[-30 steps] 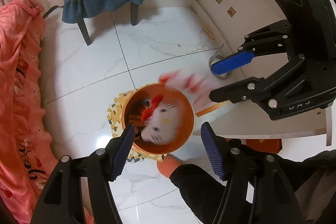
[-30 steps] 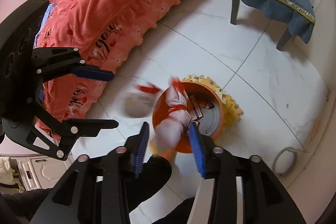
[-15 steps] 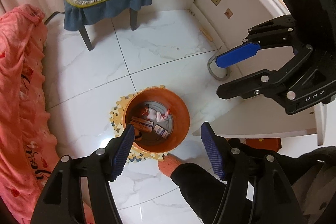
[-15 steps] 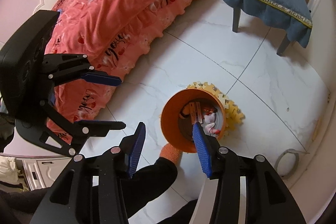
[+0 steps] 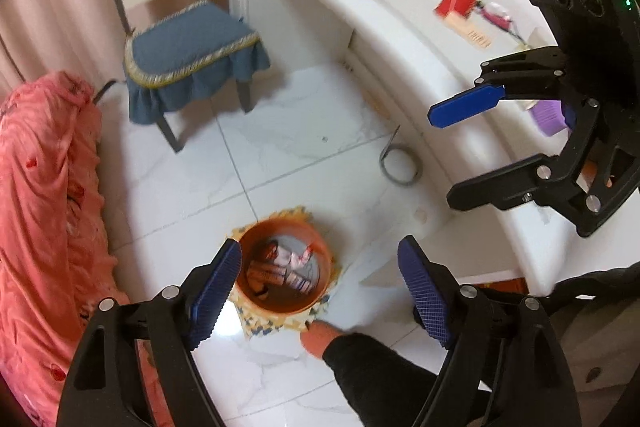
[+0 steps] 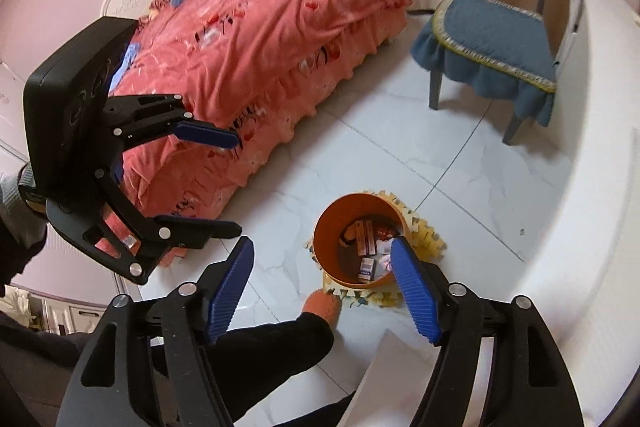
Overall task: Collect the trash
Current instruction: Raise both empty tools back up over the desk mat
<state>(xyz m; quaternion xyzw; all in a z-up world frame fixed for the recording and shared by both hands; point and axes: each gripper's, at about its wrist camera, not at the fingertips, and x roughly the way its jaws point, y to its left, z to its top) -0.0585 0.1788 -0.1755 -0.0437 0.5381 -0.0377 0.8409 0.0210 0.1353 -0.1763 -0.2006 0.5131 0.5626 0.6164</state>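
An orange trash bin (image 5: 320, 247) stands on a yellow foam mat (image 5: 296, 217) on the white tiled floor; it also shows in the right wrist view (image 6: 332, 227). Inside lie small boxes and pink-white wrappers (image 5: 286, 261). My left gripper (image 5: 320, 287) is open and empty, high above the bin. My right gripper (image 6: 322, 287) is open and empty, also high above it. Each gripper shows in the other's view, the right one (image 5: 476, 151) over the desk edge, the left one (image 6: 224, 179) beside the bed.
A bed with a pink-red cover (image 6: 260, 39) is on the left. A chair with a blue cushion (image 5: 188, 47) stands beyond the bin. A white desk (image 5: 392, 27) with a red box (image 5: 456, 1) and small items runs along the right. A grey ring (image 5: 400, 163) lies on the floor.
A pink-white bag with a red bow dropped from my right gripper into the bin. Both grippers then rose, and the view tilted up to show the desk top.
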